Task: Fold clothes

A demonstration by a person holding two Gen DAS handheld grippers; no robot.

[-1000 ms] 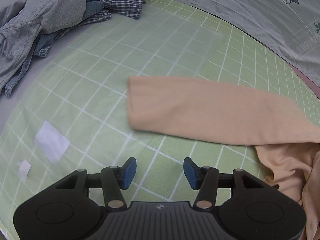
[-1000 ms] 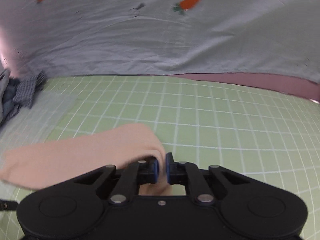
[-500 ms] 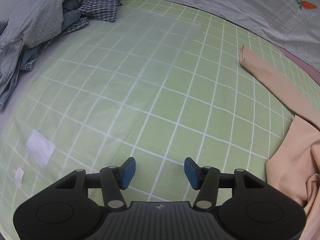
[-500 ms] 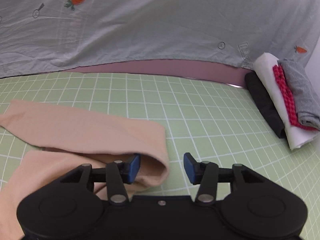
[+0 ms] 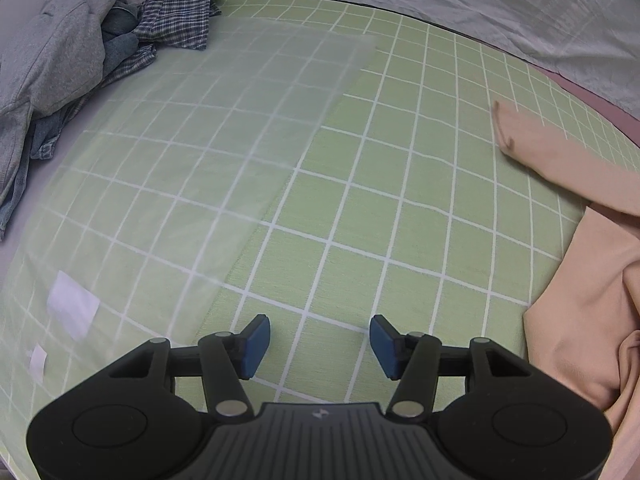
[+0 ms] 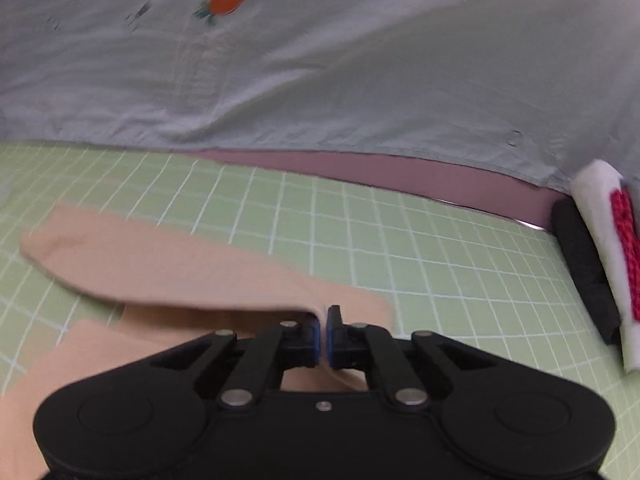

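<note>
Work surface: a green cutting mat [image 5: 400, 216] with a white grid, its left portion overlaid by a translucent plastic sheet [image 5: 224, 128]; two small white paper scraps [image 5: 74, 314] lie on that sheet near the left edge. Left gripper [image 5: 319, 346]: held low over bare mat, jaws wide apart, blue pads [image 5: 256, 344] showing, nothing between them. Right gripper [image 6: 323, 334]: jaws pinched together on a fold of the peach long-sleeved garment [image 6: 192, 276], the fabric passing between the pads at the shoulder end of a sleeve. Garment position: spread on the mat's right half; in the left wrist view its sleeve [image 5: 560, 160] runs diagonally up the mat with the cuff toward the far edge, and the rumpled body [image 5: 592, 312] lies at the right margin, well apart from the left gripper. Far left: a heap of unfolded clothes [image 5: 60, 64], comprising a grey hooded sweatshirt over denim and a dark checked shirt [image 5: 180, 20]. Beyond the mat: a grey sheet [image 6: 320, 60] printed with orange carrots [image 6: 228, 0], with a mauve strip [image 6: 360, 168] between it and the mat. Far right in the right wrist view: a stack of folded items [image 6: 600, 248], black, white and red-pink; this view is motion-blurred.
</note>
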